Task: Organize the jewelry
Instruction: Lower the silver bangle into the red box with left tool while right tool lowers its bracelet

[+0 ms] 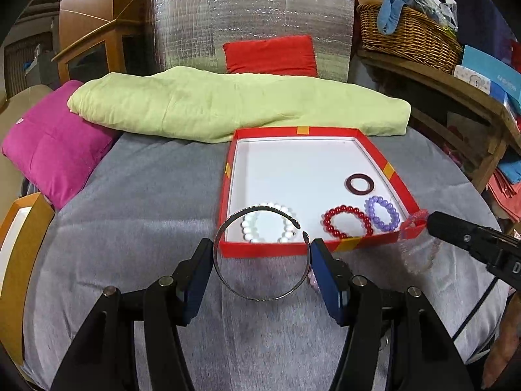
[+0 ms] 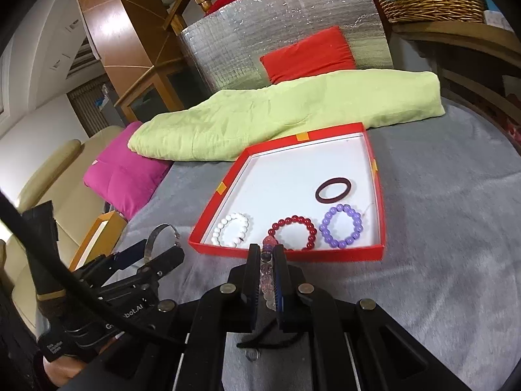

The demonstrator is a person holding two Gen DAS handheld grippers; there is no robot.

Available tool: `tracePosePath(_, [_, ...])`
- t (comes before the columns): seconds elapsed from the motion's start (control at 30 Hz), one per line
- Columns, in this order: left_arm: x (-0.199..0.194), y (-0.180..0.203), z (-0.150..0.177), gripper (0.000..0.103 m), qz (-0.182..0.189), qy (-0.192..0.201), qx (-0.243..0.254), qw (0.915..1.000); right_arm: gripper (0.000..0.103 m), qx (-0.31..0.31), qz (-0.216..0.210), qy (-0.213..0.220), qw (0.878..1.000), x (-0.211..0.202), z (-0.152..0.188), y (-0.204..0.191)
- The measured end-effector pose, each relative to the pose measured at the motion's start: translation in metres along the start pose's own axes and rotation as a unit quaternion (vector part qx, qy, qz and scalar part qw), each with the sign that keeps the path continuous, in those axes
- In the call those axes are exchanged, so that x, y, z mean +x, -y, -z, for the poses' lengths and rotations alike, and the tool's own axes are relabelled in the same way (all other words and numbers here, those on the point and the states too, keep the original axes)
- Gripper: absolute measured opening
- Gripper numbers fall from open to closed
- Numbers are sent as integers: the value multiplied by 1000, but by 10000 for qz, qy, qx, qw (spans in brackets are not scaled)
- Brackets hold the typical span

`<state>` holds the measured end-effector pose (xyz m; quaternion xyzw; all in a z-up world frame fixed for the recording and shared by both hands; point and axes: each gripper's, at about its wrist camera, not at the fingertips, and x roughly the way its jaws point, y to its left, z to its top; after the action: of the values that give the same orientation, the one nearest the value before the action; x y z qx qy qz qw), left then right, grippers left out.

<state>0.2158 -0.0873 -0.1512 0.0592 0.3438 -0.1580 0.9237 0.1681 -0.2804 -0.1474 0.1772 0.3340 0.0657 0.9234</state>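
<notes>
My left gripper (image 1: 260, 247) is shut on an open silver bangle (image 1: 260, 298), held across its width between the blue pads just in front of the red box's near rim (image 1: 276, 248). The white-floored box holds a white bead bracelet (image 1: 286, 210), a red bead bracelet (image 1: 329, 224), a purple bead bracelet (image 1: 371, 208) and a dark maroon ring bangle (image 1: 350, 184). My right gripper (image 2: 265, 249) is shut on a pale pink, clear bead bracelet (image 2: 266, 280) at the box's near edge (image 2: 293, 255). The left gripper (image 2: 161, 249) and its bangle (image 2: 153, 238) show at the left.
A grey cloth (image 1: 146, 195) covers the table. A folded green blanket (image 1: 228, 104) lies behind the box, with a magenta pillow (image 1: 55, 143) to its left. A foil panel (image 1: 254, 19) with a red cushion (image 1: 270, 55) stands behind. At the right is a wicker basket (image 1: 407, 36) on a wooden shelf.
</notes>
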Motion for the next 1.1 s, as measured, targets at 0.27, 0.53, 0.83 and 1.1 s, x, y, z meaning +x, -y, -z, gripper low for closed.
tracePosePath(0.27, [19,-4,-30,62,196,-50,-121,9997,8,182,-71,-111,9997,34,-38,5])
tracePosePath(0.53, [47,3,-73,62,124,-43,68,9999,8,641,-348,-183,9972,78,-79,15])
tracePosePath(0.83, [96,-4,-85,63,280,-373,-145,9988,8,1212,-576,-327,9904,128,-100,30])
tracePosePath(1.1, [128,1,-83,63,330,-679,-102,9971,8,1611,-468,-523,9844,158,-96,45])
